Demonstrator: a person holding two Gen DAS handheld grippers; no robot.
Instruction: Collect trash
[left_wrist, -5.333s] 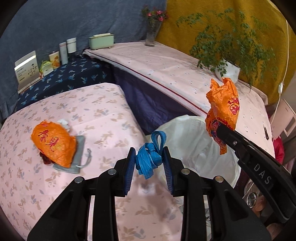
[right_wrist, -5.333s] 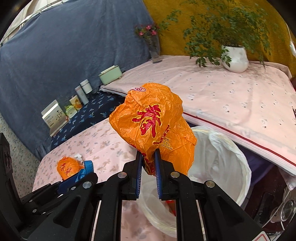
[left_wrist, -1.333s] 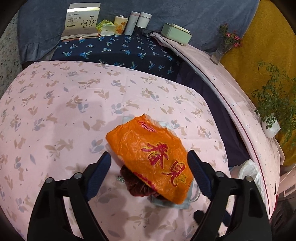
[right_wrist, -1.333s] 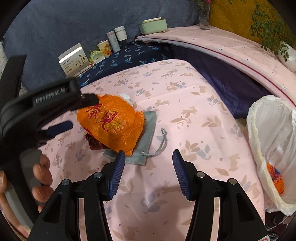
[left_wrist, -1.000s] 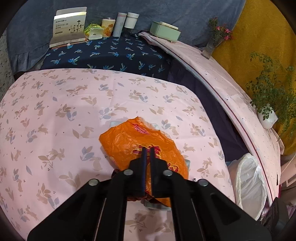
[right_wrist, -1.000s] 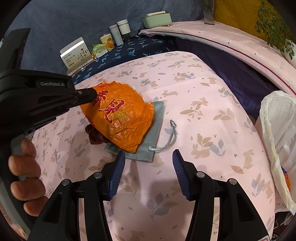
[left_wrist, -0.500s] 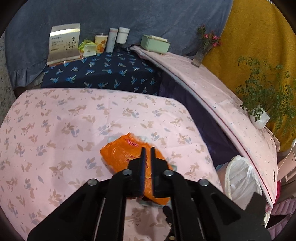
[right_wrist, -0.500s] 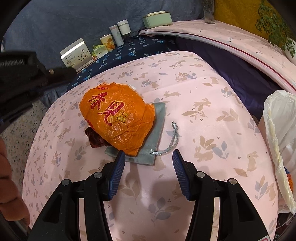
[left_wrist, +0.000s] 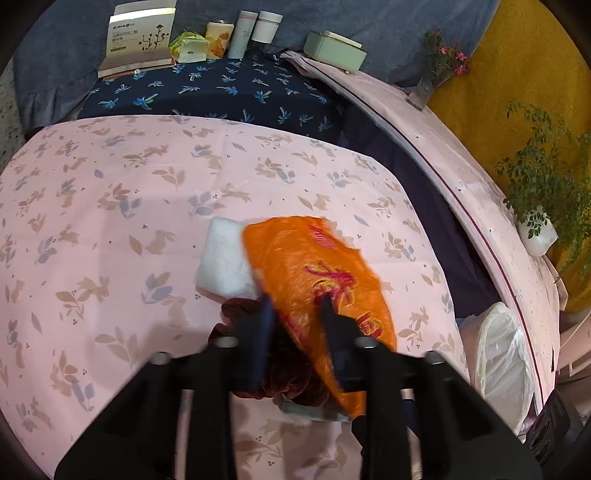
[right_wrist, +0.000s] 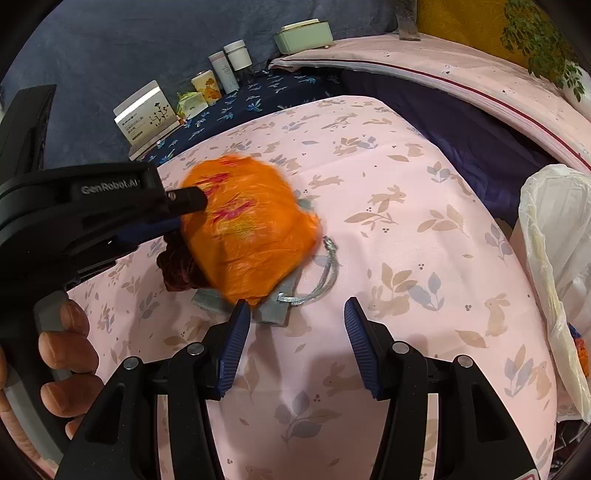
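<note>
An orange plastic bag (left_wrist: 317, 280) with red print lies on the pink table, over a dark red crumpled item (left_wrist: 288, 373), a grey drawstring pouch (right_wrist: 273, 310) and beside a white foam piece (left_wrist: 225, 258). My left gripper (left_wrist: 295, 306) is partly open, its fingers straddling the bag's near edge; the view is blurred. In the right wrist view the left gripper (right_wrist: 184, 206) touches the orange bag (right_wrist: 247, 229). My right gripper (right_wrist: 293, 332) is open and empty, just in front of the pouch. The white-lined trash bin (right_wrist: 557, 266) stands at the table's right edge.
A dark blue floral surface (left_wrist: 207, 88) at the back holds a box (left_wrist: 136, 37), cups and bottles. A long pink shelf (left_wrist: 461, 170) on the right holds a green box (left_wrist: 334, 44), a flower vase and a potted plant (left_wrist: 539, 229).
My left gripper has come back down to the orange bag and its jaws have spread apart around the bag's edge. The bag has shifted, uncovering the white foam piece. My right gripper stays open.
</note>
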